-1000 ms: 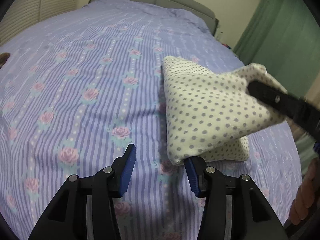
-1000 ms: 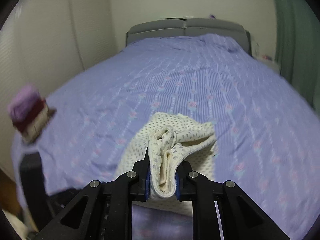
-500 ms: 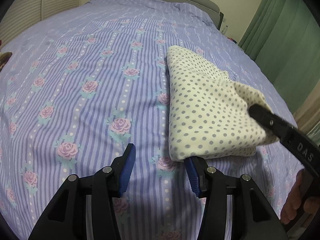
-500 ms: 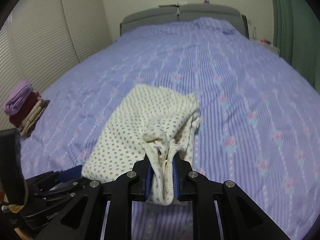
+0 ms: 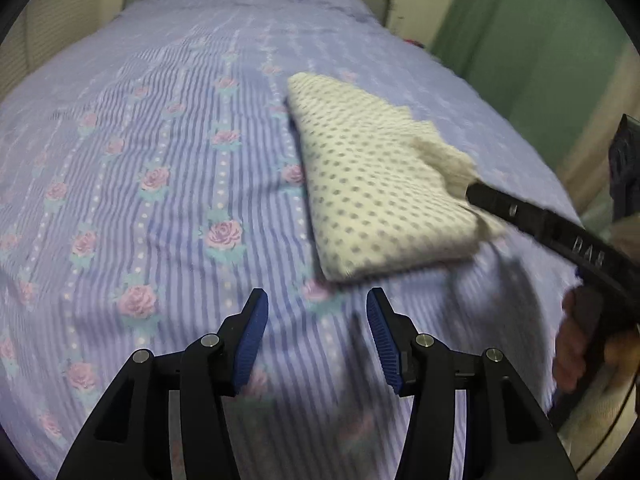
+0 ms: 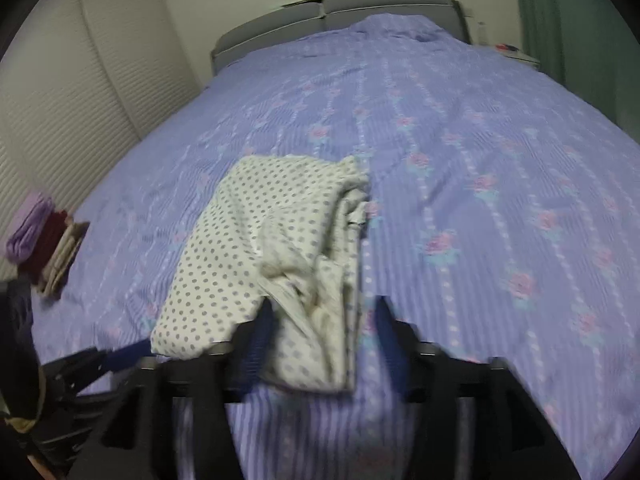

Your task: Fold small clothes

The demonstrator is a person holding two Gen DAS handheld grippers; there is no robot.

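Observation:
A cream garment with grey polka dots (image 5: 372, 176) lies folded on the purple floral bedspread (image 5: 160, 160). My left gripper (image 5: 316, 316) is open and empty, just short of the garment's near edge. In the right wrist view the garment (image 6: 248, 248) lies flat, and my right gripper (image 6: 324, 320) is open with its blurred blue pads on either side of the loose near corner. The right gripper's black finger (image 5: 532, 220) shows in the left wrist view at the garment's right corner.
A stack of folded clothes (image 6: 44, 244), purple, dark red and beige, sits at the bed's left edge. A grey headboard (image 6: 332, 8) stands at the far end. Green curtains (image 5: 540, 32) hang on the right. A hand (image 5: 576, 352) holds the right gripper.
My right gripper has opened and let go of the garment's corner, which has dropped onto the bed. My left gripper has drawn back a little from the garment's edge.

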